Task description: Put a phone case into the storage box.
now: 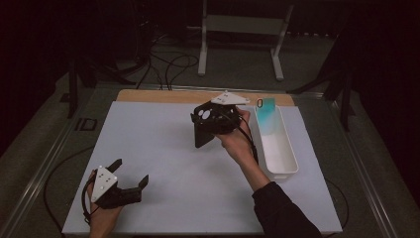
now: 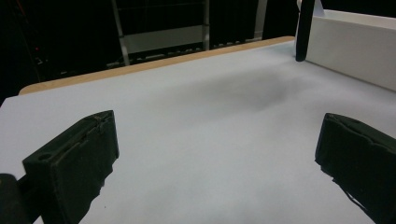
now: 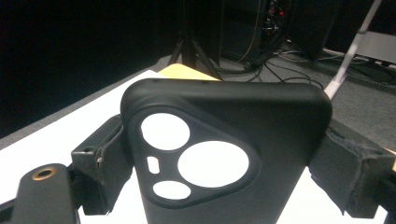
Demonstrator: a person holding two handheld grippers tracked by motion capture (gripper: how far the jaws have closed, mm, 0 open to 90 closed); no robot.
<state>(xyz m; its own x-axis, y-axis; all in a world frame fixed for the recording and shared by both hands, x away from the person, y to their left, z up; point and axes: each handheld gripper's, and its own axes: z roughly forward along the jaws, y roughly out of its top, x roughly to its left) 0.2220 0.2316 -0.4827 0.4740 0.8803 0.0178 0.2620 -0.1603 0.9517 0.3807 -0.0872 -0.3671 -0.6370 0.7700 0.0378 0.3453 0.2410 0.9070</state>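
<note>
Phone case (image 3: 224,163), black, camera cut-outs showing, sits clamped between the right gripper (image 1: 214,120) jaws, gripped across its width, long axis running down out of the jaws toward the white mat (image 1: 163,148). It's held up off the mat, just left of the white bin (image 1: 289,158), where a teal case (image 1: 268,115) leans. Right wrist cocked, forearm reaching in diagonally. Left gripper (image 1: 130,181) rests near the front-left corner, well apart, jaws wide and empty.

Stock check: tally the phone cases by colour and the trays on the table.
Black phone case: 1, clamped in the right gripper
Teal phone case: 1, in the tray
White tray: 1
Total: 3
</note>
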